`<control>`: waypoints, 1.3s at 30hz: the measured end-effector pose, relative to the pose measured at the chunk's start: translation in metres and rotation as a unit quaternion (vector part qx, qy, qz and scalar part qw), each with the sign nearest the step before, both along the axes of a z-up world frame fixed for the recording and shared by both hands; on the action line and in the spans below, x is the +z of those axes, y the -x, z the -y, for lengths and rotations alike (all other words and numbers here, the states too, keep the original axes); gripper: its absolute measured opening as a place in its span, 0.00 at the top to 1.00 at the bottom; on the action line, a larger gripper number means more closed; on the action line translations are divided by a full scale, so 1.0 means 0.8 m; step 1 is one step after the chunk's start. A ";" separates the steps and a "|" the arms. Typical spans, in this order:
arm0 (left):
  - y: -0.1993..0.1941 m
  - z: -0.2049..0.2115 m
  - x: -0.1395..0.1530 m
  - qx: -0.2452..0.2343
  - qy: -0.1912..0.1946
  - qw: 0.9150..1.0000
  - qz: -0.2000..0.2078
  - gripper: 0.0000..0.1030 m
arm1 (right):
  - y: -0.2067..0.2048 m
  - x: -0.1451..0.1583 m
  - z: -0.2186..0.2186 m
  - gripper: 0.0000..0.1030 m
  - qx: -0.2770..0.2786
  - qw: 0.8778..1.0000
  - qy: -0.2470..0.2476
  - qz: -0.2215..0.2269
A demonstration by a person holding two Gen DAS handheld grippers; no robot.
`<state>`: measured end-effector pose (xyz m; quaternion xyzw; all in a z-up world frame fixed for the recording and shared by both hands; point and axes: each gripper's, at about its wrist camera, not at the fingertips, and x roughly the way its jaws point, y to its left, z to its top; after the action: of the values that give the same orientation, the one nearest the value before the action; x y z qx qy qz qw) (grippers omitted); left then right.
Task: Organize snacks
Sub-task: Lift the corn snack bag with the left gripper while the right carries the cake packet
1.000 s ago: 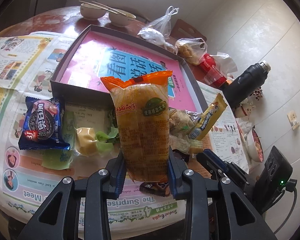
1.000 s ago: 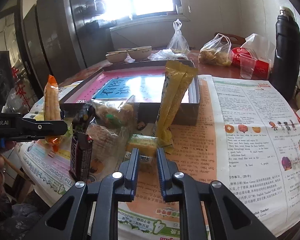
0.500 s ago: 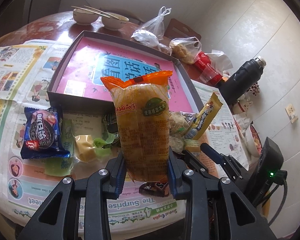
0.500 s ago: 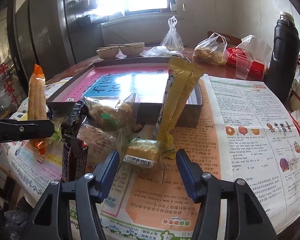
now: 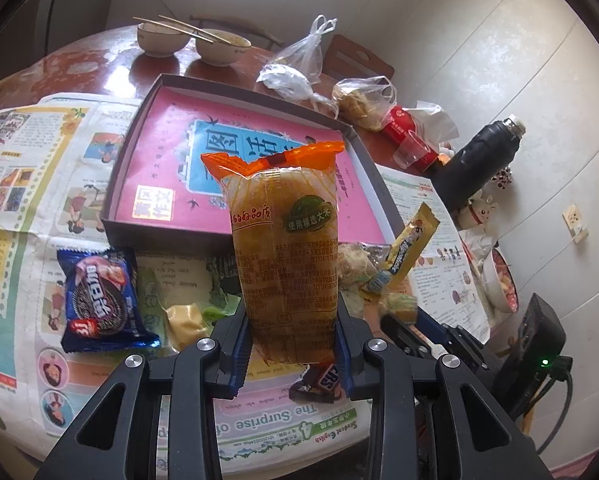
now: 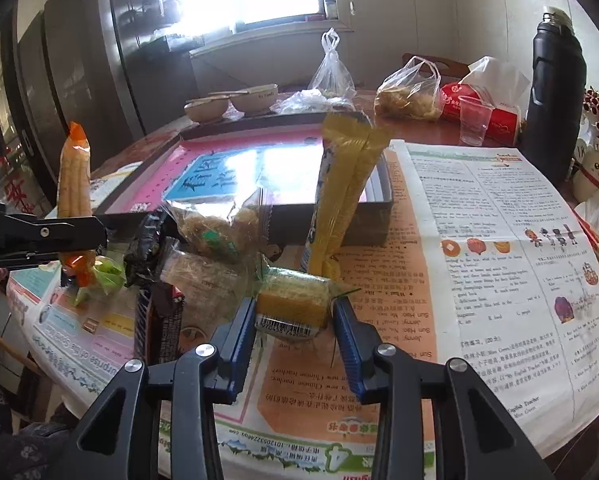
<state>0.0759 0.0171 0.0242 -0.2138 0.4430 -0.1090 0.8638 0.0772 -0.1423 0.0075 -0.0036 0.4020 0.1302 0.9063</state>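
Observation:
My left gripper (image 5: 293, 320) is shut on a tall orange-topped rice-cracker packet (image 5: 283, 248) and holds it upright above the table, in front of the shallow dark box (image 5: 115, 184) with the pink book in it. My right gripper (image 6: 295, 312) has a small yellow snack packet with a barcode (image 6: 291, 308) between its jaws. They are closing, and the pads meet its ends. A long yellow stick packet (image 6: 343, 184) leans on the box wall just behind. A blue cookie pack (image 5: 99, 300), clear-bagged snacks (image 6: 215, 228) and a dark chocolate bar (image 5: 319, 380) lie on the newspaper.
Two bowls with chopsticks (image 5: 191, 40), knotted plastic bags (image 5: 299, 68), a red tissue pack with a clear cup (image 5: 411, 144) and a black flask (image 5: 479, 160) stand behind and right of the box. Newspaper (image 6: 499, 240) covers the near table.
The right jaws went from shut to wide open around the small yellow packet, then narrowed onto it. The left gripper rose slightly with the orange-topped packet.

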 end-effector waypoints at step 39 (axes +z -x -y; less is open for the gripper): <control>-0.115 -0.047 -0.018 0.029 -0.021 0.998 -0.053 0.65 | -0.140 0.031 -0.064 0.62 0.043 0.998 -0.035 -0.039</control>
<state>0.1677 0.0547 0.0100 -0.2141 0.4841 -0.0632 0.8461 0.1892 -0.0908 0.0321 0.0157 0.4318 0.1828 0.8831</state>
